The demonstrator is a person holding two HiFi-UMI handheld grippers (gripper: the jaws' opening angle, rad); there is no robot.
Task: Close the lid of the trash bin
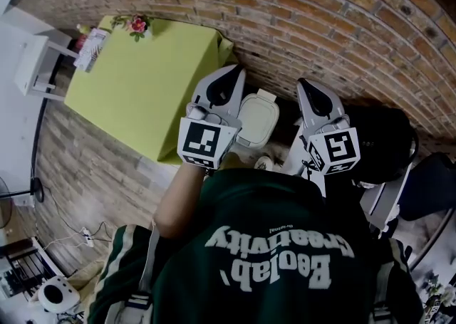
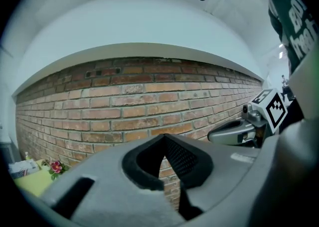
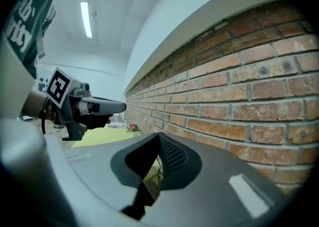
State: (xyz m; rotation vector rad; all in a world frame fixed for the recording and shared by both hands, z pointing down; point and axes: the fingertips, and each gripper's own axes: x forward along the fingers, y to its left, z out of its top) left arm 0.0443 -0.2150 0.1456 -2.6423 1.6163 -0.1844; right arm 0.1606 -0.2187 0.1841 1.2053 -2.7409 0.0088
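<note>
In the head view the white trash bin stands on the floor by the brick wall, low between my two grippers; its white lid faces up and looks flat on the bin. My left gripper is held to the left of the bin and well above it, with its jaws shut and nothing in them. My right gripper is held to the bin's right, also shut and empty. Both point level at the wall. In the left gripper view the closed jaws face bricks, with the right gripper alongside. The right gripper view shows its closed jaws and the left gripper.
A table with a yellow-green cloth stands left of the bin, with flowers at its far corner. A white stand is further left. A black seat is on the right. The brick wall runs close ahead.
</note>
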